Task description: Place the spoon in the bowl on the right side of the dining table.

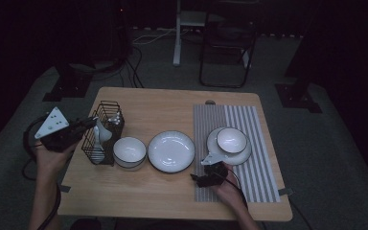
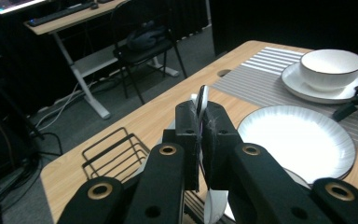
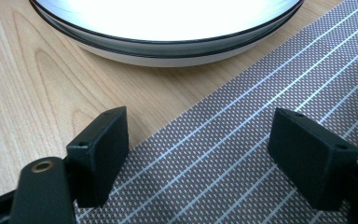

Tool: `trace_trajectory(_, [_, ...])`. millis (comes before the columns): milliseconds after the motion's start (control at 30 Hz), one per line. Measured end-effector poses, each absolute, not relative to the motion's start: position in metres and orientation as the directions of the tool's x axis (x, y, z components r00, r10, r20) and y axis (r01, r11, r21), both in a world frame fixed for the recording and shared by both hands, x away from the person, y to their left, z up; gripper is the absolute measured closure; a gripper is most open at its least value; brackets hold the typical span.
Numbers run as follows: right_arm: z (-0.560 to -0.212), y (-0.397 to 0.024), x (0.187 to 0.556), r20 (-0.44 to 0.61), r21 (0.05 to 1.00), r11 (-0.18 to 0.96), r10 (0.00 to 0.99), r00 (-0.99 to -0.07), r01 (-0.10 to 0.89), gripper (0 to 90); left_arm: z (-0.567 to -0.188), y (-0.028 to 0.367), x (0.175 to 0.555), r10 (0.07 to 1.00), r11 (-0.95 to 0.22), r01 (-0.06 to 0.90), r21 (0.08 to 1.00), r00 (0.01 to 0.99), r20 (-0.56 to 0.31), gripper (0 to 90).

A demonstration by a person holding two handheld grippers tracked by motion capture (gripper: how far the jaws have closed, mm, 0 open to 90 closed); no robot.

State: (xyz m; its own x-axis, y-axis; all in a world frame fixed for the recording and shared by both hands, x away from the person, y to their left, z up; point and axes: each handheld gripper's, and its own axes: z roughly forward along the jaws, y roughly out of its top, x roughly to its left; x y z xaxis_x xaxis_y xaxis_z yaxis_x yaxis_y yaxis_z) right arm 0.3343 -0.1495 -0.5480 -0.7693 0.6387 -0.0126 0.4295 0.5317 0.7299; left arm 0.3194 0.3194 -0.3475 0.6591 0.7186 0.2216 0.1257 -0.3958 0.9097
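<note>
My left gripper (image 1: pixel 92 123) is at the left table edge, raised beside the black wire basket (image 1: pixel 106 112). It is shut on the handle of a white spoon (image 1: pixel 101 132), whose bowl hangs down into the basket. In the left gripper view the jaws (image 2: pixel 200 122) pinch the thin spoon handle (image 2: pixel 202 98) edge-on. My right gripper (image 1: pixel 195 178) rests low on the striped mat (image 1: pixel 263 143), near its left edge. Its jaws (image 3: pixel 198 154) stand open with nothing between them, pointing at the large white plate (image 3: pixel 168 18).
A white bowl (image 1: pixel 129 151) sits right of the basket, then the large plate (image 1: pixel 171 151) in the middle. On the mat a second bowl (image 1: pixel 232 139) stands on a small plate (image 1: pixel 247 154). A chair (image 1: pixel 227 43) and desk leg stand beyond the table.
</note>
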Motion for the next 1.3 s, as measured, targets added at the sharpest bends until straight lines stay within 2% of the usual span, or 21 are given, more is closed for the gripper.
trace_trajectory(1300, [-0.548, -0.150, 0.334, -0.013, 0.729, 0.533, 0.638, -0.770, 0.429, 20.4, -0.350, 0.271, 0.336, 0.623, -0.404, 0.085, 0.911, 0.754, 0.206, 86.8])
